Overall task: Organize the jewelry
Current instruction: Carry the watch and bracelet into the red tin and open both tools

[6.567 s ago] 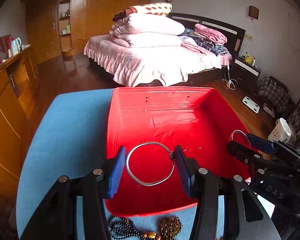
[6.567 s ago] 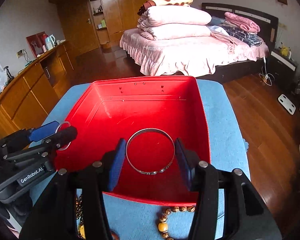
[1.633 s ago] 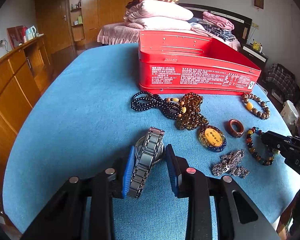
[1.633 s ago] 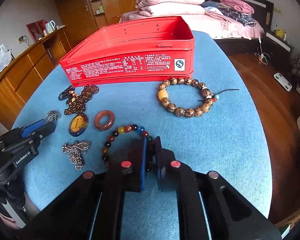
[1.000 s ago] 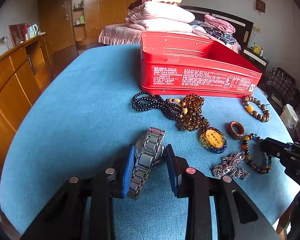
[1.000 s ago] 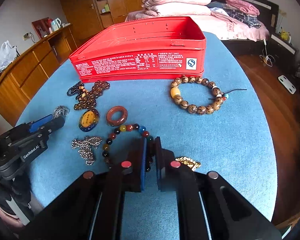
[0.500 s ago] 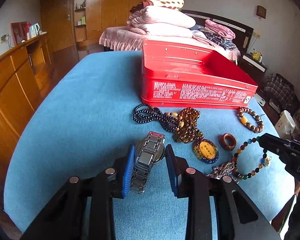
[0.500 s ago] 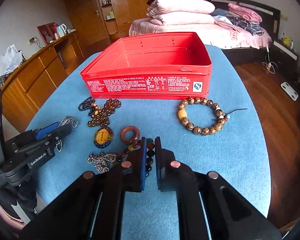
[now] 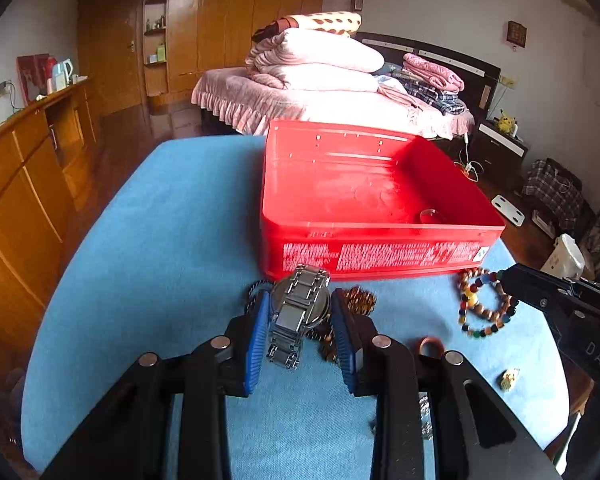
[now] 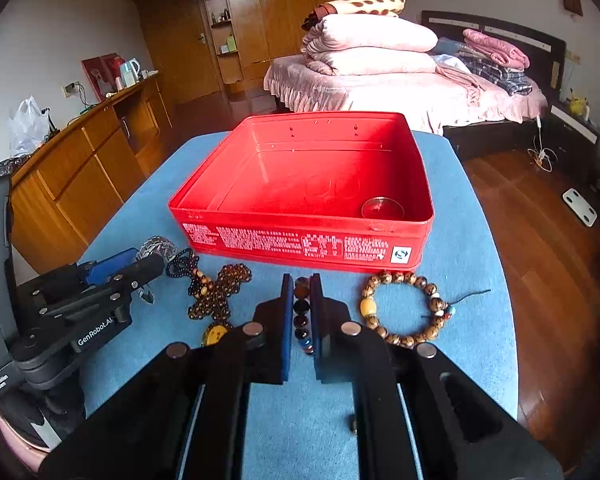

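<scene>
Watch (image 9: 298, 316) and bead bracelet (image 10: 302, 312) now hang lifted off table (image 9: 160, 248).

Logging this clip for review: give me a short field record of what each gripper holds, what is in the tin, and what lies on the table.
left gripper: shut on metal watch
right gripper: shut on multicoloured bead bracelet
red tin: open, silver bangle inside at the near right corner
blue table: wooden bead bracelet, dark bead necklace with amber pendant
</scene>
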The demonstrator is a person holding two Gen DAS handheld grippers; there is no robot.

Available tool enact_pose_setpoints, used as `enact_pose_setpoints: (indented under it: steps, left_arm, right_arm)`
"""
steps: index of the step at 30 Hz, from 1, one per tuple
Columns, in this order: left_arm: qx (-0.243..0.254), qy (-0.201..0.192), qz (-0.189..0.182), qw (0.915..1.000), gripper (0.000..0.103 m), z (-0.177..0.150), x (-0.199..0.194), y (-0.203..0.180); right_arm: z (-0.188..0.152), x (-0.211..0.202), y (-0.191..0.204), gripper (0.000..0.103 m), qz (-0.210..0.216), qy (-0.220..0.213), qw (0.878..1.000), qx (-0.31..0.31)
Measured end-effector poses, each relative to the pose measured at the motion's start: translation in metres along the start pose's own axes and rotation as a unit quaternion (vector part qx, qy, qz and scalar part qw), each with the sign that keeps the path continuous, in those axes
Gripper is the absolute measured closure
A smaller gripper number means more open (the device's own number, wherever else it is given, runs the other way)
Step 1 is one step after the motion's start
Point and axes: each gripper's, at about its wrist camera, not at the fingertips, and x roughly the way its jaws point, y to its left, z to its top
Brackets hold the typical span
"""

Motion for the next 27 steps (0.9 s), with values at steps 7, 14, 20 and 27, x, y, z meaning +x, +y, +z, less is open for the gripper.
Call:
enact_pose_setpoints:
  steps: [7, 14, 20, 27]
  left_arm:
    - [0.001, -0.017, -0.004, 0.9998, 0.072, 0.027, -0.001, -0.007]
    - [0.0, -0.035, -0.009, 0.9993, 0.072, 0.052, -0.001, -0.012]
    - [0.002, -0.042, -0.008, 0.9991, 0.072, 0.077, 0.013, -0.019]
    - [0.002, -0.021, 0.002, 0.9998, 0.072, 0.102, 0.055, -0.022]
  right_arm:
    - [0.029, -0.005, 0.0, 0.096, 0.002, -0.018, 1.0, -0.01]
    - [0.056, -0.006, -0.003, 0.096, 0.003, -0.032, 0.999, -0.016]
    - [0.081, -0.002, -0.014, 0.096, 0.005, -0.046, 0.999, -0.013]
    - [0.106, 0.029, -0.031, 0.096, -0.002, -0.041, 0.999, -0.004]
